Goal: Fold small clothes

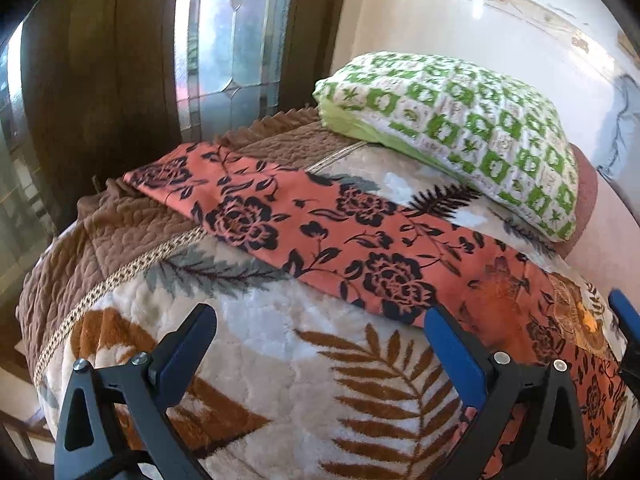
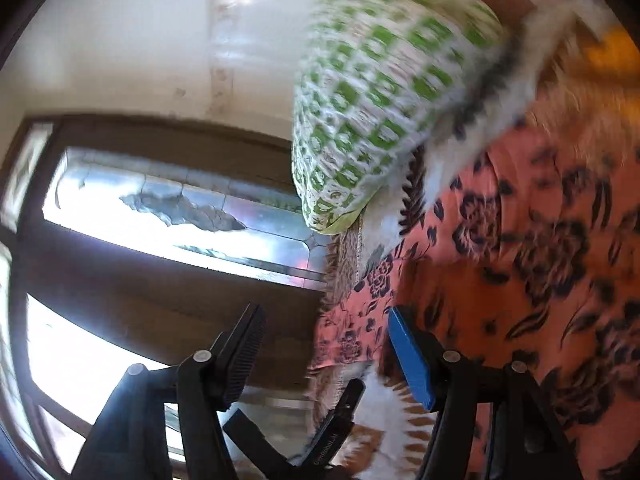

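Note:
A salmon cloth with black flowers [image 1: 320,232] lies as a long folded strip across the fleece leaf-print blanket [image 1: 280,352] on the bed. My left gripper [image 1: 320,320] is open just short of the strip's near edge, with its right finger [image 1: 452,348] next to that edge and nothing between the pads. One blue finger of the other gripper [image 1: 624,312] shows at the right border, over the cloth. The right wrist view is rolled sideways and blurred. In it my right gripper [image 2: 326,320] is open beside the cloth [image 2: 540,280], holding nothing.
A green-and-white patterned pillow [image 1: 460,128] [image 2: 380,100] rests at the bed's far end, close to the strip. A brown quilted cover [image 1: 104,232] borders the blanket on the left, where the bed drops off. Beyond stand a frosted window [image 1: 228,52] and a pale wall [image 1: 500,20].

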`<act>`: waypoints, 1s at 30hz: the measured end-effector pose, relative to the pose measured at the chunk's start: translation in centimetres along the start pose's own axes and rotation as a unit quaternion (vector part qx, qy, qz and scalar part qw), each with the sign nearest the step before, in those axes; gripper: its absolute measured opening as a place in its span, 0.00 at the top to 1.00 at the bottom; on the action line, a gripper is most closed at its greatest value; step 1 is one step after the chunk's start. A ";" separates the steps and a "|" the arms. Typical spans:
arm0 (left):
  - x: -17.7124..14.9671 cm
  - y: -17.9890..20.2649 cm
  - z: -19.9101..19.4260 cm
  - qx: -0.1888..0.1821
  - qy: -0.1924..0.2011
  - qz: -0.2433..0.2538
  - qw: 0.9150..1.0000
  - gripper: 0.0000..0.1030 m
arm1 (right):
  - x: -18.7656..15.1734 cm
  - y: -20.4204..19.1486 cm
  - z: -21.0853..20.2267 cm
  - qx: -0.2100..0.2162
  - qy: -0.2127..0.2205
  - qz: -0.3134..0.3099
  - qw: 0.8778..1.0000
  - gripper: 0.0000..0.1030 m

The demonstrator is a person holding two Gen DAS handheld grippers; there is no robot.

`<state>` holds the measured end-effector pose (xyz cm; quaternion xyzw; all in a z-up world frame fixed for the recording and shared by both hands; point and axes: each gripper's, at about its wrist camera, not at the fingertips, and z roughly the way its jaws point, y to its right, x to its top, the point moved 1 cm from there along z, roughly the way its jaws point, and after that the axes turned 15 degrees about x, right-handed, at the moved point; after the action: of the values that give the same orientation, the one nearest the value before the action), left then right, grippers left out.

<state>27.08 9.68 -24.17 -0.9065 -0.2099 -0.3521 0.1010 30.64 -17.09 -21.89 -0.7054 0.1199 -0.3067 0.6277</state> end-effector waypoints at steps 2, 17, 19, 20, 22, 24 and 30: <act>0.0 0.4 -0.4 -0.018 0.004 -0.001 1.000 0.00 | 0.2 -0.1 -1.7 -0.038 0.003 -0.027 0.999 0.34; -1.0 4.5 0.9 -0.093 -0.017 0.059 0.994 0.32 | -0.4 8.6 -30.3 -0.144 0.158 0.061 0.975 0.33; -1.0 4.7 1.2 -0.087 -0.027 0.063 0.994 0.33 | -0.7 8.7 -32.9 -0.135 0.162 0.058 0.976 0.33; -0.9 4.9 1.2 -0.082 -0.032 0.064 0.994 0.33 | -0.7 8.8 -33.4 -0.136 0.164 0.050 0.976 0.33; -0.2 5.5 1.1 -0.076 -0.033 0.067 0.994 0.33 | 0.2 8.9 -34.2 -0.156 0.158 0.024 0.975 0.33; 0.9 7.1 1.1 -0.069 -0.035 0.087 0.993 0.33 | 1.8 9.0 -35.1 -0.193 0.158 0.009 0.968 0.33; 1.7 11.9 3.9 -0.050 -0.088 0.166 0.981 0.40 | 6.5 6.4 -33.5 -0.336 0.114 -0.118 0.928 0.33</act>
<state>35.89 0.93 -26.28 -0.9600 -0.0465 -0.2596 0.0942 17.59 -49.06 -25.34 -0.8441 0.2027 -0.3987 0.2958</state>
